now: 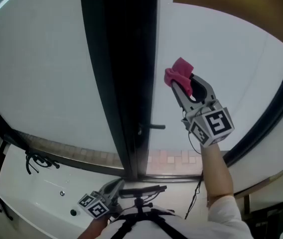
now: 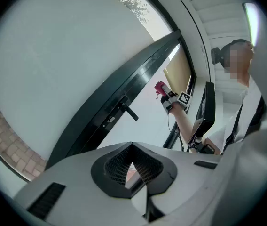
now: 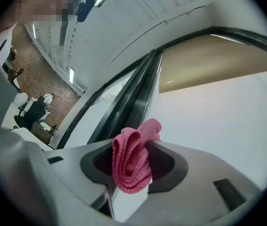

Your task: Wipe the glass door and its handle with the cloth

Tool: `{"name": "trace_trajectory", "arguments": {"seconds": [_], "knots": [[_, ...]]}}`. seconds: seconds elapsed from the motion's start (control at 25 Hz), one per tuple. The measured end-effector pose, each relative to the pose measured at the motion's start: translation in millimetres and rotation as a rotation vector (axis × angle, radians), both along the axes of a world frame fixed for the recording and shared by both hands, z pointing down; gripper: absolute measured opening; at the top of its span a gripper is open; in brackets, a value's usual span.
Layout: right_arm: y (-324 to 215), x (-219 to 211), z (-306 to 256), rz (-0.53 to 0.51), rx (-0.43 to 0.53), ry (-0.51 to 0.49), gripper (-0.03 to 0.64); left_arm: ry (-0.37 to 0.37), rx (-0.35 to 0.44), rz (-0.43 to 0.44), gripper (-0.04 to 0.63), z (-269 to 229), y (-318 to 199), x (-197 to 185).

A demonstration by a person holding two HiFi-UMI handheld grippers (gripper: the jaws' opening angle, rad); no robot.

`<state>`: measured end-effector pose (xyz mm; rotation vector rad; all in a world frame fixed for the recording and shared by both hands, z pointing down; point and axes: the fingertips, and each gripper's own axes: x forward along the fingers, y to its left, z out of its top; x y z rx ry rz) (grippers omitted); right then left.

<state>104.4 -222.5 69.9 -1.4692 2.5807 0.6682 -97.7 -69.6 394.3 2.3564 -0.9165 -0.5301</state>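
The glass door [image 1: 226, 68] has a dark upright frame [image 1: 126, 83] and a black lever handle [image 1: 154, 127], which the left gripper view also shows [image 2: 129, 112]. My right gripper [image 1: 177, 81] is raised against the pane, right of the frame and above the handle, shut on a bunched pink cloth [image 1: 179, 71]. In the right gripper view the cloth [image 3: 131, 161] bulges out between the jaws of the right gripper [image 3: 132, 173]. My left gripper [image 1: 115, 185] hangs low near my body, shut with nothing in it [image 2: 134, 173], pointing up towards the frame.
A white ledge [image 1: 37, 188] with a black cable [image 1: 34, 162] lies at lower left. A tan roller blind [image 1: 241, 9] covers the top right. Black rigging [image 1: 141, 195] sits at the bottom centre. Brick paving [image 1: 171, 159] shows through the glass.
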Motion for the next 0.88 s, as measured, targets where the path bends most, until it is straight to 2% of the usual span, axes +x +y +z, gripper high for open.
{"name": "trace_trajectory", "arguments": {"seconds": [0.2,0.48,0.88], "knots": [[-16.5,-13.9,-25.4,-0.007,0.05,-0.037,0.17,0.001,0.03,-0.025,0.002,-4.8,-7.8,-12.1],[-22.0,-45.9,-70.0,-0.045,0.144,0.023,0.17,0.009,0.034,-0.079,0.002,-6.2,-5.8,-33.7],[-39.3,-79.0,-90.7,0.056,0.296,0.239,0.172,0.022,0.046,-0.099,0.002,-8.9,-6.5,-39.8]]}}
